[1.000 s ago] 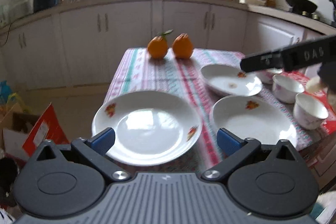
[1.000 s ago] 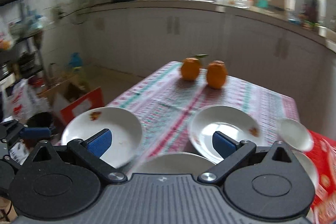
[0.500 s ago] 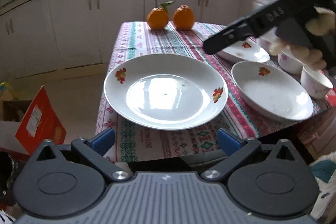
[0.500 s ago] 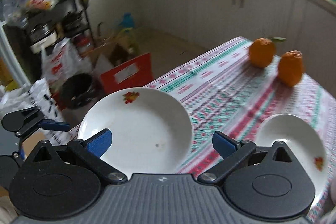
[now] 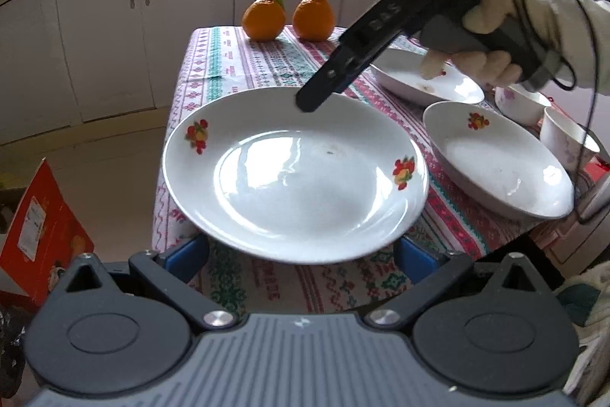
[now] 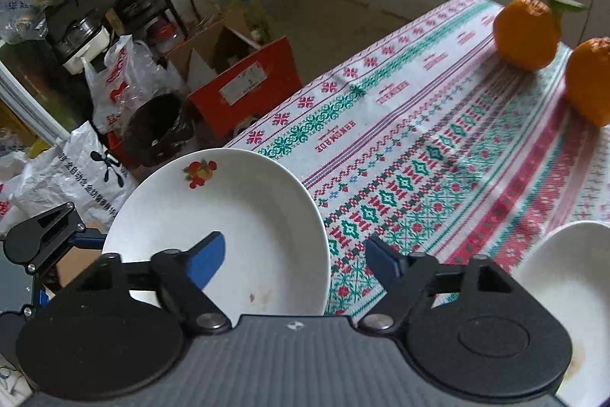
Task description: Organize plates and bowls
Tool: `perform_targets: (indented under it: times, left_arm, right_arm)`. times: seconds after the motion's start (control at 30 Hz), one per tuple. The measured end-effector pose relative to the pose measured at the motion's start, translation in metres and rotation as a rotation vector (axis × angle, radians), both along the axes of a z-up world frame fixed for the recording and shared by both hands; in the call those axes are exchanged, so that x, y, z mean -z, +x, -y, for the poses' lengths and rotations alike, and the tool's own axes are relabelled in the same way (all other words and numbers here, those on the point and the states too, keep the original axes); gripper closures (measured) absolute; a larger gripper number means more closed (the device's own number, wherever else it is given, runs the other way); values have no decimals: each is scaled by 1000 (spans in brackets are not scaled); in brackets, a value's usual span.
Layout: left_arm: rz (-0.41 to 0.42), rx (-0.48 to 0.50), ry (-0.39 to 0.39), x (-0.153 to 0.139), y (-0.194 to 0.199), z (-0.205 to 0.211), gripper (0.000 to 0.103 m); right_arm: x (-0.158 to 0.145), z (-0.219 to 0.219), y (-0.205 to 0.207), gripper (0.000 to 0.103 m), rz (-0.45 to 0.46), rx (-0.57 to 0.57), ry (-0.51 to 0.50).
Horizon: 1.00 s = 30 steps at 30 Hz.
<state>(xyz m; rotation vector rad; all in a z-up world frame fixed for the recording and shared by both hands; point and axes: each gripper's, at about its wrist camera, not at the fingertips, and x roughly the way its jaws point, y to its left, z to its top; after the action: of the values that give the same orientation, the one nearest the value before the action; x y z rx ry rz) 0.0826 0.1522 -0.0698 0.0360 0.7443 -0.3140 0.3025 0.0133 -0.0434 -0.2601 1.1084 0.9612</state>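
Note:
A white plate with fruit prints [image 5: 293, 174] sits at the table's near-left corner, overhanging the edge; it also shows in the right wrist view [image 6: 228, 227]. My left gripper [image 5: 301, 254] is open, its blue pads just under the plate's near rim. My right gripper [image 6: 293, 254] is open, its left pad over the plate's inside and its right pad beyond the rim; from the left wrist view its fingertips [image 5: 316, 98] hover at the plate's far rim. A second plate [image 5: 495, 159] and a third plate [image 5: 423, 79] lie to the right. Two small bowls [image 5: 564, 136] stand at the far right.
Two oranges [image 5: 286, 18] sit at the table's far end on the patterned tablecloth [image 6: 419, 147]. A red cardboard box [image 6: 244, 82], bags and a cluttered shelf [image 6: 76, 6] stand on the floor left of the table. Kitchen cabinets [image 5: 152, 25] run behind.
My right gripper has swung left and down over the near-left plate's rim. My left gripper has moved closer to the plate's near edge, its pads now under the rim.

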Motion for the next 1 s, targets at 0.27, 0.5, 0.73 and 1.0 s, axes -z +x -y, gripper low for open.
perform_targets:
  times: [0.27,0.5,0.73,1.0]
  left_arm:
    - [-15,29,-8,0,5,-1,2]
    - [-25,44,-1,-2,7,-3,2]
    - [-34,65,14,-2,12,-2,2]
    - [-21,97,33,-6,29,-7,2]
  right_arm:
    - [15,-10,13,46,-88,-67,8]
    - [18,-12,22,46,-150,-86,56]
    - [18,-9,25,45,-180,-82,82]
    - [13,-3,35,45,-156,-54,94]
